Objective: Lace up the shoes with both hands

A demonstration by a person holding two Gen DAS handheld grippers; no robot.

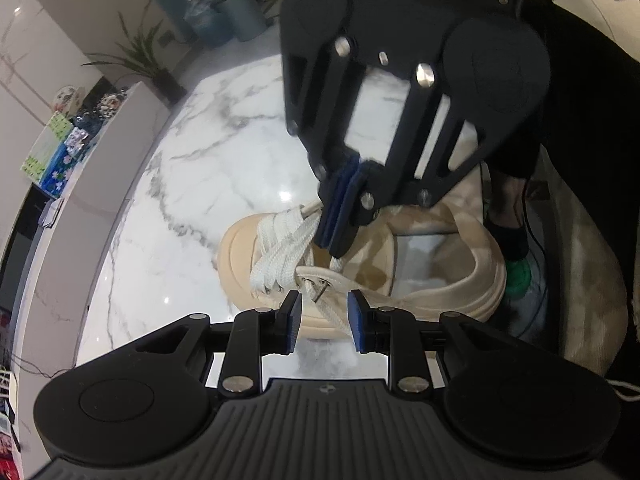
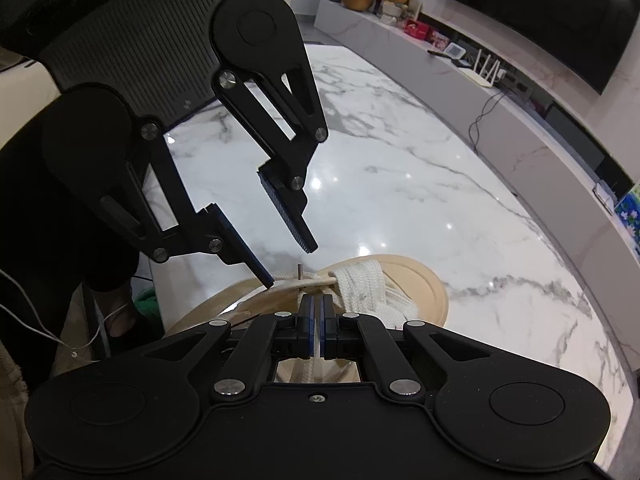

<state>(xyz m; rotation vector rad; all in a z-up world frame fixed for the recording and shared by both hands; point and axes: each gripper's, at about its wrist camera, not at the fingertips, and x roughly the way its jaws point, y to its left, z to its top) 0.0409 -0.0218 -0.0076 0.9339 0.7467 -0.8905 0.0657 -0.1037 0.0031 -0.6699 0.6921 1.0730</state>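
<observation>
A cream sneaker lies on the white marble table, toe to the left, with white flat laces crossed over its front. My left gripper stands open at the shoe's near side. A loose lace end with a metal tip runs between its pads without being pressed. My right gripper comes down from above onto the lacing. In the right wrist view, the right gripper is shut on a white lace strand above the sneaker. The left gripper hangs open over the lace tip.
The marble table stretches far beyond the shoe. A long grey sideboard with a router and a dark screen lies behind. A white cabinet with boxes and a plant are at left. A person's dark sleeve is at right.
</observation>
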